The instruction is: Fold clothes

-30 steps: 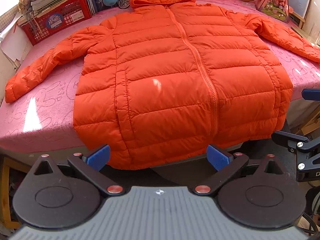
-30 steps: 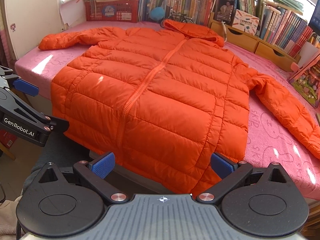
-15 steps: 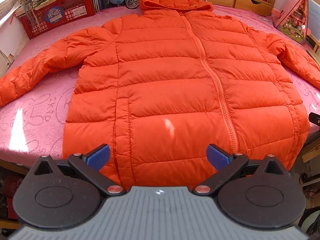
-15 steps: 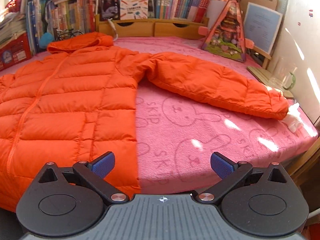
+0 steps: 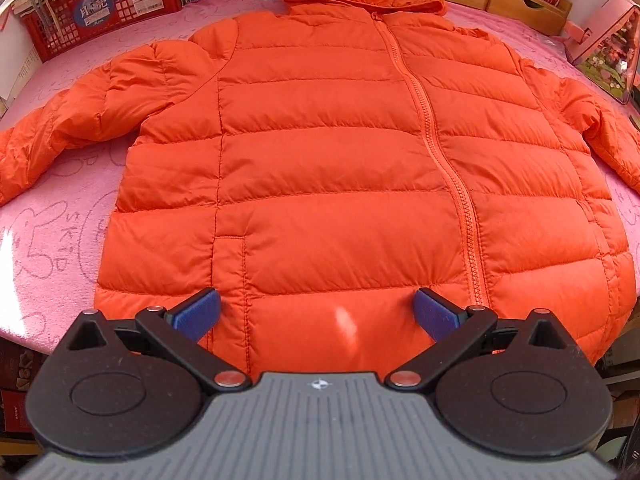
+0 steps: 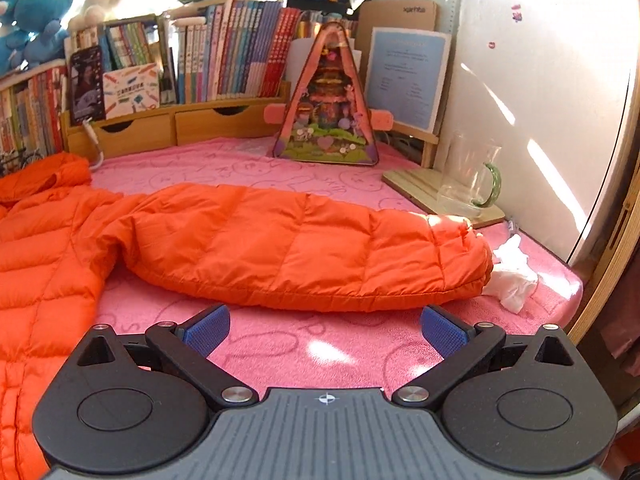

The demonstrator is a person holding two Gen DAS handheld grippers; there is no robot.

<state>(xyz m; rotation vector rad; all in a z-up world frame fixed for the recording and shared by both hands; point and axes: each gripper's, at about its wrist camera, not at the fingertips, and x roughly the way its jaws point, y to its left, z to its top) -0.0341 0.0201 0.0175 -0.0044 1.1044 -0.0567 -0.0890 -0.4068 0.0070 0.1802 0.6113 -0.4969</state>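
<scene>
The left hand-held gripper point(image 5: 316, 312), its blue pads spread wide and holding nothing, hovers over the hem of the orange quilted hooded puffer jacket point(image 5: 340, 168), which lies flat, zipped, front up on the pink cartoon-print tabletop point(image 5: 48, 240), hem at the near edge. This view shows the whole body, while both cuffs run out of frame. The right hand-held gripper point(image 6: 324, 330), likewise spread and empty, hangs above bare cloth near the tabletop's right edge. Only its view shows the jacket's right sleeve point(image 6: 304, 248) stretched towards a crumpled white tissue point(image 6: 514, 274) and a clear glass jug point(image 6: 470, 176).
</scene>
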